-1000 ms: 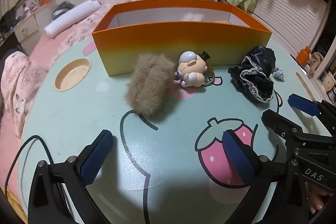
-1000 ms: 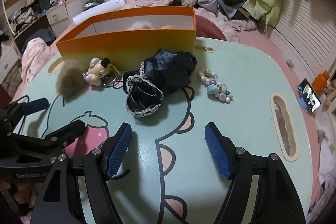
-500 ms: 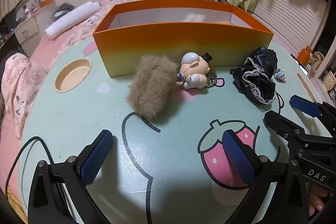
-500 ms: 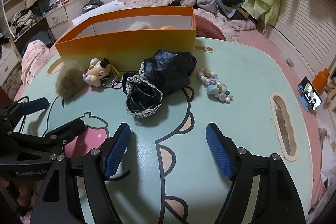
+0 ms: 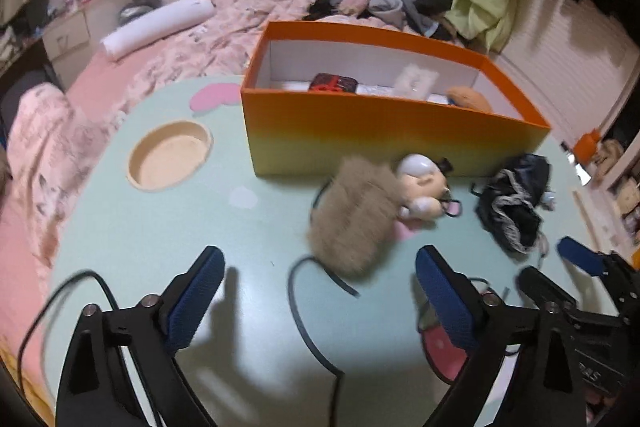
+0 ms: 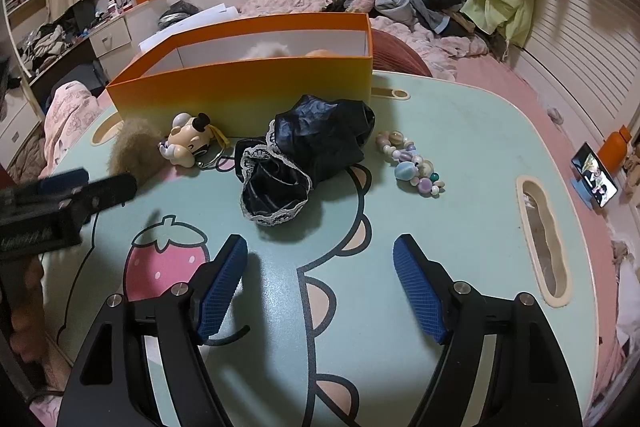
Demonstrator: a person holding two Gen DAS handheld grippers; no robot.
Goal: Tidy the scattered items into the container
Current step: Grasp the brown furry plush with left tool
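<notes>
An orange box (image 5: 380, 131) stands at the back of the mint table (image 5: 160, 247) with a few items inside. In front of it lie a brown fur puff (image 5: 352, 215), a cartoon figure keychain (image 5: 424, 187) and a black lace-trimmed cloth (image 5: 512, 203). My left gripper (image 5: 318, 267) hovers just short of the fur puff. Its jaws are closing, with nothing between the pads. My right gripper (image 6: 320, 251) is open and empty, near the black cloth (image 6: 304, 151). A bead bracelet (image 6: 412, 163) lies to the right of the cloth.
The table has a round cup hollow (image 5: 170, 155) at the left and a long slot (image 6: 544, 239) at the right. A black cable (image 5: 312, 307) runs across the near table. A phone (image 6: 594, 183) stands off the right edge. Pink bedding surrounds the table.
My left gripper has shifted left and a little up, so the box's inside now shows, and its jaws have narrowed. The right gripper has stayed put.
</notes>
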